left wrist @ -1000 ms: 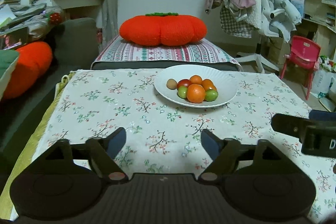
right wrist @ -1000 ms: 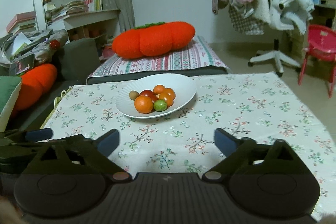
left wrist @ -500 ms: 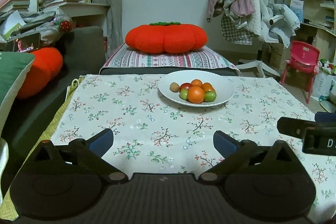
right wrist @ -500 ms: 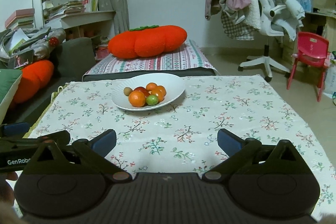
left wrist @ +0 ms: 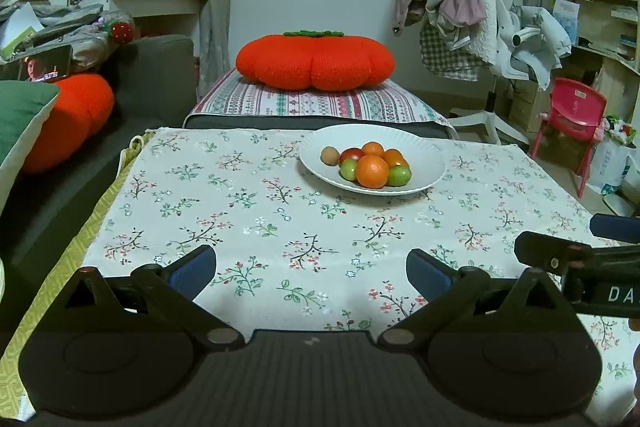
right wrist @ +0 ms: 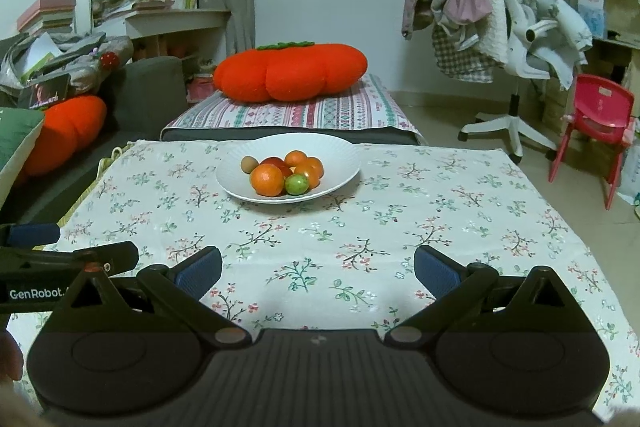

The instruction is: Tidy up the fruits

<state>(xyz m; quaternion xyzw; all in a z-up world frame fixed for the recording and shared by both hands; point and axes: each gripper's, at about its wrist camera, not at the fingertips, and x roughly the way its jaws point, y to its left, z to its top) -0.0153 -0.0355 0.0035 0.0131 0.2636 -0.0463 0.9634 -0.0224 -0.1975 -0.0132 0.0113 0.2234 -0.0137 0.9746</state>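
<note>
Broadly, the tabletop under its flowered cloth carries just one thing, a white plate at the far middle, well apart from both tools. On that plate the fruits lie heaped together: a large orange in front, smaller orange ones behind it, a red one, two green ones at the front, and a small brown fruit at the left of the pile, barely apart from it. The left gripper and the right gripper hang low over the near edge of the cloth, side by side, each with its jaws spread wide and nothing between them. As a judgement, the scene fits either fruit gathered on the plate as the task wants, or a pile waiting to be sorted; the pictures do not settle which. Any reach would have to cross the bare cloth and single out one round fruit without rolling its neighbours.
</note>
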